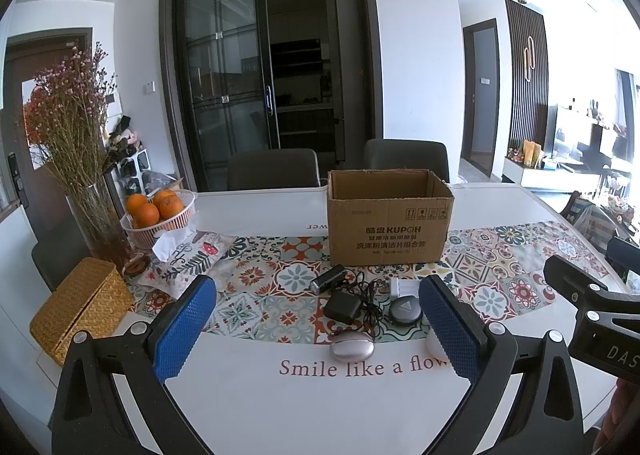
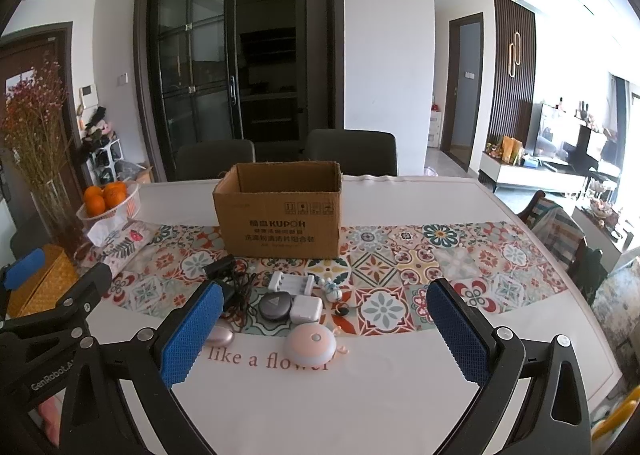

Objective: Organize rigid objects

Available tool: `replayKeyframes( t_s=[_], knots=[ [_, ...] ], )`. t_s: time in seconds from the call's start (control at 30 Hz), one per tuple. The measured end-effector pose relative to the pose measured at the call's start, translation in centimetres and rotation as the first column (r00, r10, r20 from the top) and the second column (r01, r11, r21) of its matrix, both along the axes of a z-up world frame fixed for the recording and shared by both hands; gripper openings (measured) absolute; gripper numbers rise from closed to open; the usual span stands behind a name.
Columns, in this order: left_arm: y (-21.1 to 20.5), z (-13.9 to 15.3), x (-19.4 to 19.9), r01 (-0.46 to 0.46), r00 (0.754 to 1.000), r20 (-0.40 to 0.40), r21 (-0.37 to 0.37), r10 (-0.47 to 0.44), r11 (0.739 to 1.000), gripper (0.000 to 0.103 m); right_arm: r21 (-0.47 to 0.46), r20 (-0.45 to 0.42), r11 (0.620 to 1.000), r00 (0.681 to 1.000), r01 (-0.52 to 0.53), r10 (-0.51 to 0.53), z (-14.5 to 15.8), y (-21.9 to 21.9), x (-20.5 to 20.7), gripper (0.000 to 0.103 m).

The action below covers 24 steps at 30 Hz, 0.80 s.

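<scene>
While both the left gripper (image 1: 318, 329) and right gripper (image 2: 324, 329) hover wide open and empty, the gadgets lie bunched before the cardboard box (image 2: 280, 211); the black charger (image 1: 339, 307) (its cord tangled) could drag neighbours along, and the round pink device (image 2: 310, 343) may slip.

1. Brown cardboard box (image 2: 278, 211) with dark print.
2. White tabletop (image 2: 360, 395); runner (image 2: 400, 267) in multicoloured floral tiles.
3. Orange fruit (image 1: 154, 205) in a white basket (image 1: 160, 229).
4. Blue, diamond-textured claw pads (image 1: 184, 329).
</scene>
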<state>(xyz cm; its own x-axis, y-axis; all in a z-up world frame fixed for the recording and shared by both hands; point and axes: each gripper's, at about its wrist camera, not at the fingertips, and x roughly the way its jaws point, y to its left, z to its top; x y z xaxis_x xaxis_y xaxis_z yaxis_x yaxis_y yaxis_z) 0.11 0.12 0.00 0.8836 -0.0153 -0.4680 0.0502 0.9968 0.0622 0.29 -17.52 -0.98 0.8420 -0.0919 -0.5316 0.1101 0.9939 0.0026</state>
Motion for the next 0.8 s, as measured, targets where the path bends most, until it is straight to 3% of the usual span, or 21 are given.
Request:
replayKeyframes(
  t_s=[0.8],
  knots=[
    [0.02, 0.15, -0.16, 0.002, 1.0, -0.005, 0.003, -0.002, 1.0, 0.103, -0.002, -0.001, 1.0, 1.0, -0.001, 0.001, 0.22, -0.04, -0.13, 0.103]
  ],
)
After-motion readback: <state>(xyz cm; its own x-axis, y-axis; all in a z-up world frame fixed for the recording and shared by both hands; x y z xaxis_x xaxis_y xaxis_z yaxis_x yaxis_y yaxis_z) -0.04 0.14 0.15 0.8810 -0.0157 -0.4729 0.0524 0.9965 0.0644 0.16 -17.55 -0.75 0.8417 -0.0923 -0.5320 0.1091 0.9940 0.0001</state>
